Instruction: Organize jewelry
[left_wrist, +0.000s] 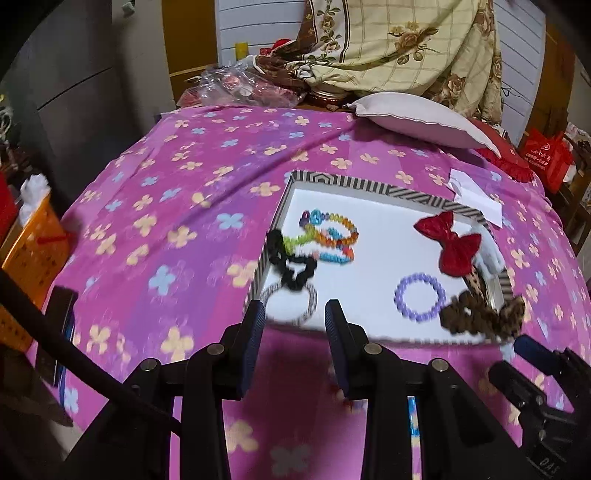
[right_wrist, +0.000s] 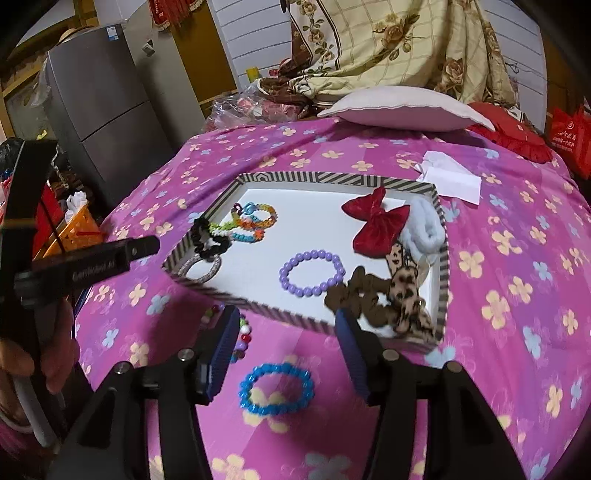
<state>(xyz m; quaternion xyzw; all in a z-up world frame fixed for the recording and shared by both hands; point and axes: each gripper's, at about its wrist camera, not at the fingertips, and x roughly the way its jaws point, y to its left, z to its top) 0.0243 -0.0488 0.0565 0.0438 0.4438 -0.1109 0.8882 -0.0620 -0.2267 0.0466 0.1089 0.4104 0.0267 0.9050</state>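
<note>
A striped-rim tray (left_wrist: 347, 182) (right_wrist: 325, 178) with a white floor lies on the pink flowered bedspread. In it are a purple bead bracelet (left_wrist: 420, 297) (right_wrist: 312, 274), colourful bracelets (left_wrist: 332, 236) (right_wrist: 251, 221), a black scrunchie (left_wrist: 291, 264) (right_wrist: 207, 240), a grey hair tie (left_wrist: 291, 302) (right_wrist: 201, 269), a red bow (left_wrist: 452, 243) (right_wrist: 376, 221) and a brown leopard scrunchie (left_wrist: 484, 317) (right_wrist: 384, 302). A blue bead bracelet (right_wrist: 276, 387) lies on the spread between my open right gripper's fingers (right_wrist: 288, 343). A multicoloured bracelet (right_wrist: 242, 339) is partly hidden by its left finger. My left gripper (left_wrist: 295, 317) is open and empty at the tray's near edge.
A white pillow (left_wrist: 417, 118) and folded white paper (left_wrist: 476, 195) lie beyond the tray. An orange basket (left_wrist: 29, 254) stands left of the bed, next to a grey fridge (right_wrist: 107, 110). A dark phone (left_wrist: 61, 332) lies at the bed's left edge.
</note>
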